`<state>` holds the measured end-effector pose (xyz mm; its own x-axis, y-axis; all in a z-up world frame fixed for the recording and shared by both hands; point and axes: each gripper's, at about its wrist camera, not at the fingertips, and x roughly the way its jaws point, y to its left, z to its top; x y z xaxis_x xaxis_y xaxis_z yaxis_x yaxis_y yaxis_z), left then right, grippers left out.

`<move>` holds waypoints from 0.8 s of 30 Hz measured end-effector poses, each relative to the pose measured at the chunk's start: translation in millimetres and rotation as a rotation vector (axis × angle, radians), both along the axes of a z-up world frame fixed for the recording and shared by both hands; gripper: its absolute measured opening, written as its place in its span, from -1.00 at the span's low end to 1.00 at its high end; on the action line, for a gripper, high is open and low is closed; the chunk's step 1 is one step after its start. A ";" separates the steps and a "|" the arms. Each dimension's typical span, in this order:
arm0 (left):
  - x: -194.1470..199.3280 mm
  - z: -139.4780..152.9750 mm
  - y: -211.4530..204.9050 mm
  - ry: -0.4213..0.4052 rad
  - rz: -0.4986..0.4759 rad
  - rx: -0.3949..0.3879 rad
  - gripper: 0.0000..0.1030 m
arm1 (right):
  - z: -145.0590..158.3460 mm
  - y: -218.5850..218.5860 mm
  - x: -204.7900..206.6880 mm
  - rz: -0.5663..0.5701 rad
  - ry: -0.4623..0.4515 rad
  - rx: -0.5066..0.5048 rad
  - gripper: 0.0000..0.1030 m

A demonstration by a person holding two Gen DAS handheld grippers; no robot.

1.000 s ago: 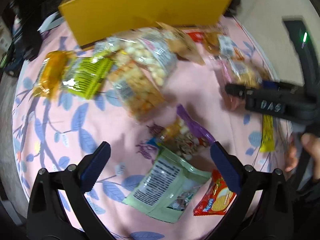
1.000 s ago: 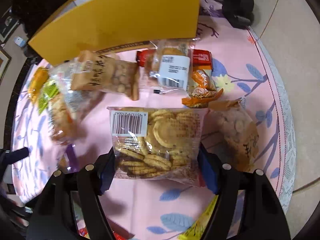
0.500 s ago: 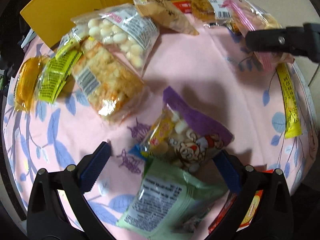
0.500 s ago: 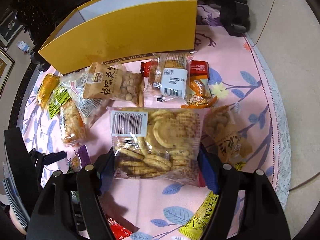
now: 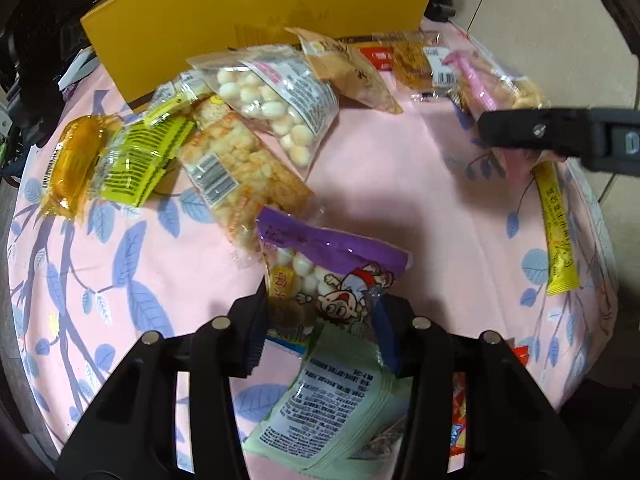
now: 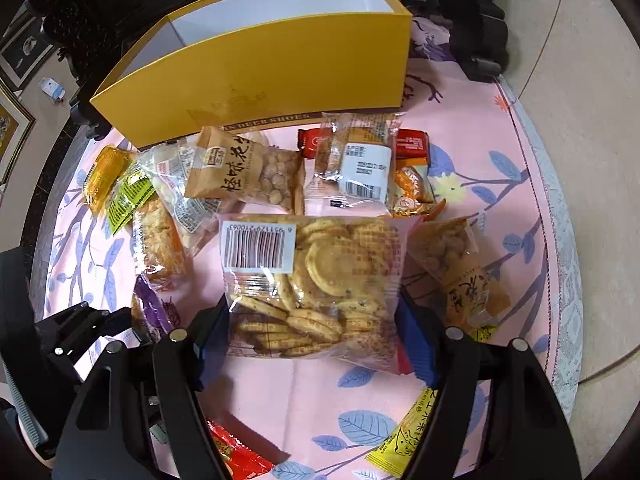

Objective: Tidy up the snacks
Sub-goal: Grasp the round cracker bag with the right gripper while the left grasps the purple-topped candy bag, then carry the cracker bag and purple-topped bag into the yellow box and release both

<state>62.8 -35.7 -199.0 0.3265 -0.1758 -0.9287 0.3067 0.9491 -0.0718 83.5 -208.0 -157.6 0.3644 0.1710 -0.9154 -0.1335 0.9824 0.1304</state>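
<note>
Squeezing in just now, the left gripper pinches the low end of the purple puffy snack bag near the bench's near edge. It looks light, soft and crinkly. The right gripper clamps the clear cookie bag, breakable. Open pink cloth leads toward the yellow box.
</note>
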 end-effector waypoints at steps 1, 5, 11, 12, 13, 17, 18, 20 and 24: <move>-2.3 3.4 -0.4 -0.003 0.004 -0.003 -0.11 | 0.1 0.3 0.0 0.001 0.000 0.001 0.44; -3.7 18.7 -1.5 -0.021 0.020 -0.004 -0.11 | 0.5 1.1 0.4 -0.001 0.000 0.005 0.44; -5.9 31.7 2.9 -0.038 0.041 -0.016 -0.11 | 2.3 3.1 0.0 0.008 -0.002 0.005 0.44; -6.2 32.6 5.1 -0.039 0.047 -0.018 -0.11 | 2.7 3.2 -0.1 0.008 -0.003 0.006 0.44; -6.5 31.6 2.4 -0.039 0.050 -0.020 -0.11 | 3.0 3.2 -0.2 0.009 -0.004 0.006 0.44; -7.8 34.0 0.0 -0.049 0.065 -0.027 -0.11 | 4.3 3.5 -0.2 0.010 -0.006 0.009 0.44; -7.5 36.5 1.6 -0.054 0.068 -0.029 -0.11 | 4.9 3.8 -0.1 0.011 -0.006 0.010 0.44; -4.1 35.8 1.3 -0.058 0.073 -0.028 -0.11 | 6.1 4.4 -0.2 0.013 -0.007 0.013 0.44; 0.3 39.6 5.9 -0.064 0.094 -0.032 -0.11 | 9.1 6.7 -0.7 0.017 -0.009 0.020 0.44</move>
